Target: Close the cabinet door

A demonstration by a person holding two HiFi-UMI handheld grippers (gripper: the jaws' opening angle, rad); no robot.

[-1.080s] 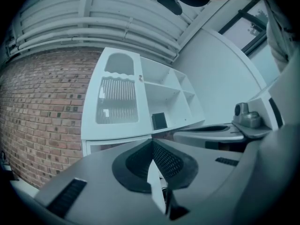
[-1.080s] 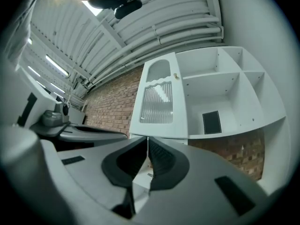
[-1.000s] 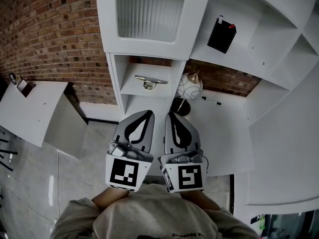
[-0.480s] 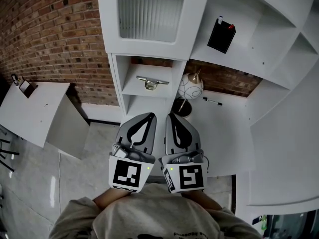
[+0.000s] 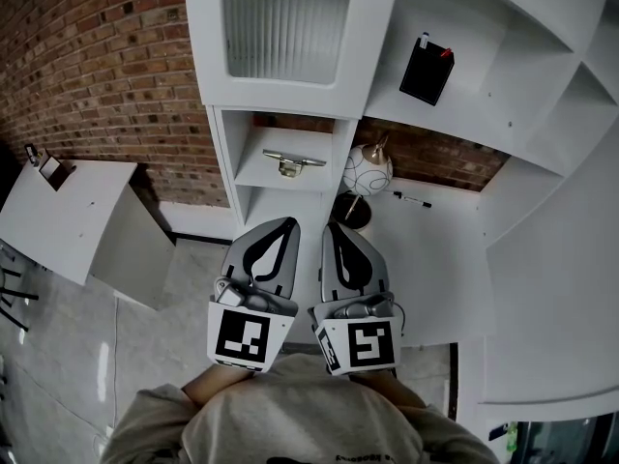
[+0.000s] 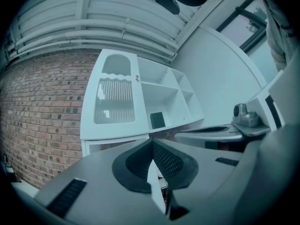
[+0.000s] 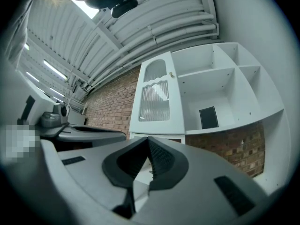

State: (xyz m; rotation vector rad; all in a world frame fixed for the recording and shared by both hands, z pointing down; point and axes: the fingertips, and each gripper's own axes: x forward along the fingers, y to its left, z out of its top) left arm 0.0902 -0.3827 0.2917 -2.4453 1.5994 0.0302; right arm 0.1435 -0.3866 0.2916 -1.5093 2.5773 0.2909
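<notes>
The white cabinet door with a ribbed glass pane sits flush against the top left bay of the white shelf unit; it also shows as the cabinet door and the cabinet door in the two gripper views. My left gripper and right gripper are side by side close to my chest, well short of the door. Both point toward the unit with jaws together and nothing between them. The left gripper and right gripper show closed tips in their own views.
Open shelves hold a black box, a metal piece and a round white vase. A marker lies on the white counter. A white desk stands at the left by the brick wall.
</notes>
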